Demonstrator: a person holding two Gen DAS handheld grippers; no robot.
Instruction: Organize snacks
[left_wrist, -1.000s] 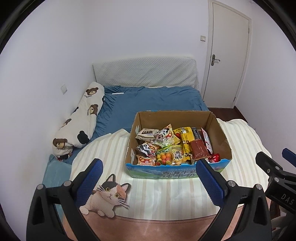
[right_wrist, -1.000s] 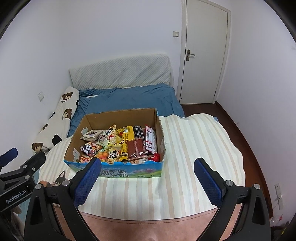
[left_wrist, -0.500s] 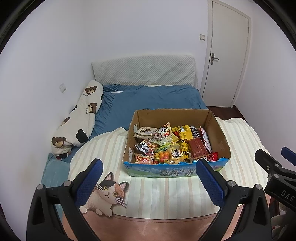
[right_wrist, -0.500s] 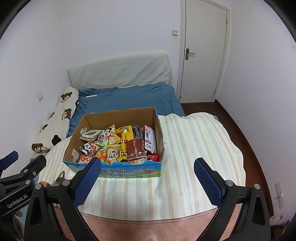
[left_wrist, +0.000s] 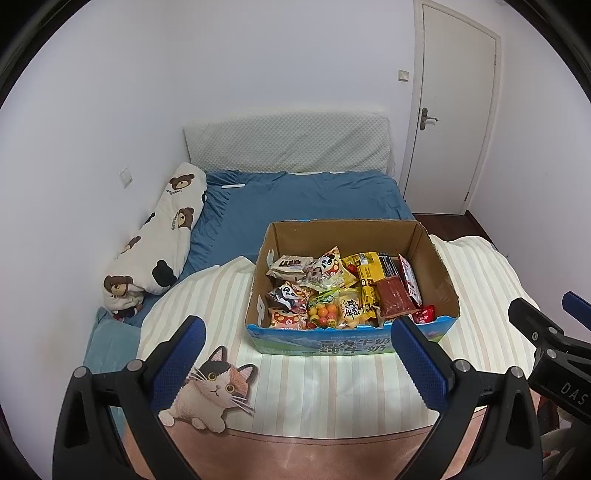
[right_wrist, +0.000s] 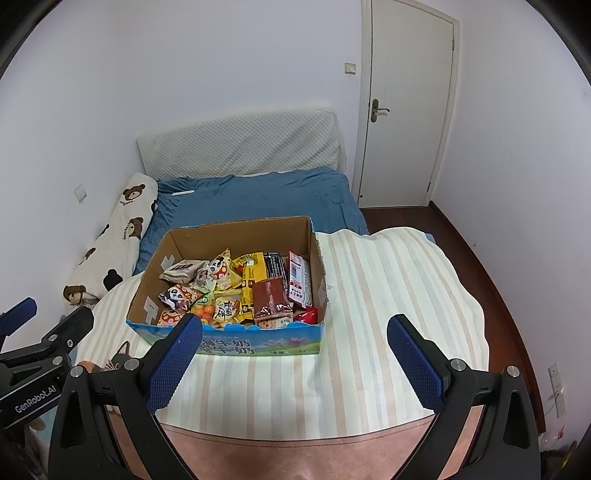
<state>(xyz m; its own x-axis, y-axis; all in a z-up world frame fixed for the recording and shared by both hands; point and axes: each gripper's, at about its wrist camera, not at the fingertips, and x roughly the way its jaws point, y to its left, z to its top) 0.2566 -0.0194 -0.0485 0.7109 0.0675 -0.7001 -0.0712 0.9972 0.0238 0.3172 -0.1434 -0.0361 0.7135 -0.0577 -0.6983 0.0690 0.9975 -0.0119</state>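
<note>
Dim, even room light w/ soft shadows; sharp centre, strong fisheye edge warp.

Your tools: two, the left tool (left_wrist: 295, 365) and the right tool (right_wrist: 295, 363), both with fingers spread wide, nothing between them.
Cardboard box (left_wrist: 351, 343): one, on your striped blanket (left_wrist: 295, 380).
Snack packets (left_wrist: 325, 291): roughly a dozen that you can tell apart; exact count unclear, they overlap.
Dark red packet (left_wrist: 394, 298): one.
Bear-print bolster (left_wrist: 162, 236): one.
Cat picture (left_wrist: 212, 387): one.
Door (right_wrist: 406, 107): one, shut.
</note>
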